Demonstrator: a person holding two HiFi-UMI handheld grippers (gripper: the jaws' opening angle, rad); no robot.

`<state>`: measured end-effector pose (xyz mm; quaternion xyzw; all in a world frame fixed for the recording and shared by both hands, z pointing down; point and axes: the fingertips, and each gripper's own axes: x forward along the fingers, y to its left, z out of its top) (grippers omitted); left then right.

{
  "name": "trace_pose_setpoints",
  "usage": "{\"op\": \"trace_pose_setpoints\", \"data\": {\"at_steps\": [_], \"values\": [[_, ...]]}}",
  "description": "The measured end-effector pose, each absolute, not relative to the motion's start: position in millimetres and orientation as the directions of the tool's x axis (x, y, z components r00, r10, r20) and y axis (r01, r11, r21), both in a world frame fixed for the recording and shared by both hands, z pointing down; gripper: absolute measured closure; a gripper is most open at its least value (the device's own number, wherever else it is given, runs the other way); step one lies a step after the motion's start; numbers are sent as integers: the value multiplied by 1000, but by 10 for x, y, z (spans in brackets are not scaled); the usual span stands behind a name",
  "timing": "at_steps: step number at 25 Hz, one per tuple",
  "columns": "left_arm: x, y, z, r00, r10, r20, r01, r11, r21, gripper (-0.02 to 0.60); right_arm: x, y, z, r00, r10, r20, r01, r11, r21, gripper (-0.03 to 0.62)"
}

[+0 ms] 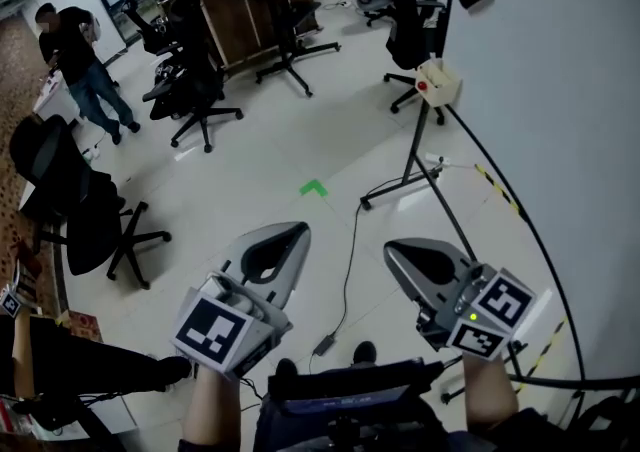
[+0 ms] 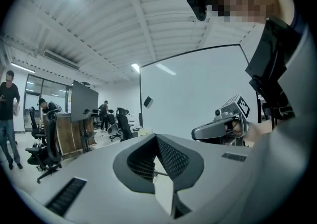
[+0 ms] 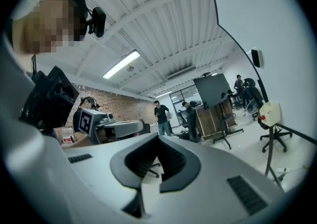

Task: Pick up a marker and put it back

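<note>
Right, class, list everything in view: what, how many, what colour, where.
office chairs: several, black, far and left floor
standing person: one, dark top, far left
whiteboard: one, white, right side
box: one, cream with red button, on black stand beside whiteboard
floor mark: one, green, centre floor
cable: one, black, floor between the grippers
left gripper: one, grey, low left, jaws shut, empty
right gripper: one, grey, low right, jaws shut, empty

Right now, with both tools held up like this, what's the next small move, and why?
Probably turn right toward the whiteboard and scan it for a marker. No marker shows in any view. The left tool and right tool are both shut with nothing between their jaws, held above the floor, so there is nothing within reach to grasp yet.
</note>
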<state>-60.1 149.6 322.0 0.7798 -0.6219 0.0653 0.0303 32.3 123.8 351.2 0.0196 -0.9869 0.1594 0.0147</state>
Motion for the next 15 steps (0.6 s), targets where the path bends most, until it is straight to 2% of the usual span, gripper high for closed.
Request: {"op": "trace_pose_setpoints", "data": {"at_steps": [7,12,15], "values": [[-1103,2045,3365,252,-959,129,-967,-254,0,580,-142,1767,3596,-995,-64,78,-84,952,-294,579],[-1600,2570,3222,330,-944,2,-929,-324,177,580,-613,2312,3598,-988,-123,92,-144,948,-283,578],[-1793,2811,3147,346,-938,-14,-929,-345,133,580,-801,2626,3525,-983,-157,94,-176,952,-250,579]]}}
